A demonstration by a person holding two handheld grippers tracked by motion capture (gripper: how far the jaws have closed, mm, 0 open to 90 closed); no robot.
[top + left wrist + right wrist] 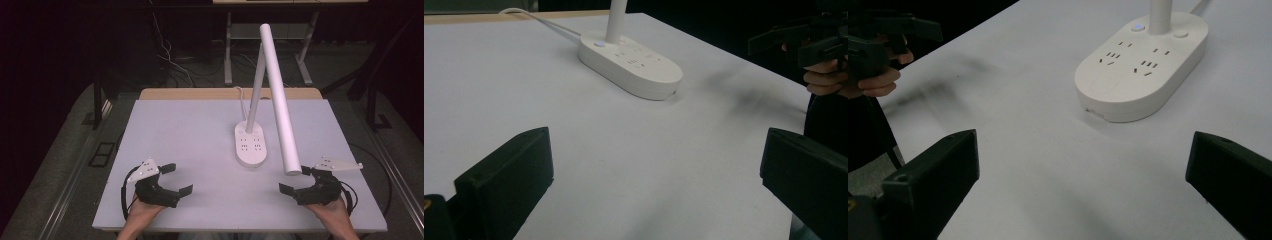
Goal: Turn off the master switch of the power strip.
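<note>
Both claws are hanging wide open and empty: the left gripper [174, 178] and right gripper [296, 180] are flanking the white plastic desk lamp with socket base [251, 142]; I'd approach the long white tubular lamp head [280, 100] slowly and squarely.

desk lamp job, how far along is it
Nothing looks done yet. The desk lamp stands untouched mid-table, its long head tilted down toward the right hand-held gripper. Nothing is in hand: that one and the left hand-held gripper sit near the front edge of the table, jaws apart and holding nothing. Reaching and handling the lamp is all left.
</note>
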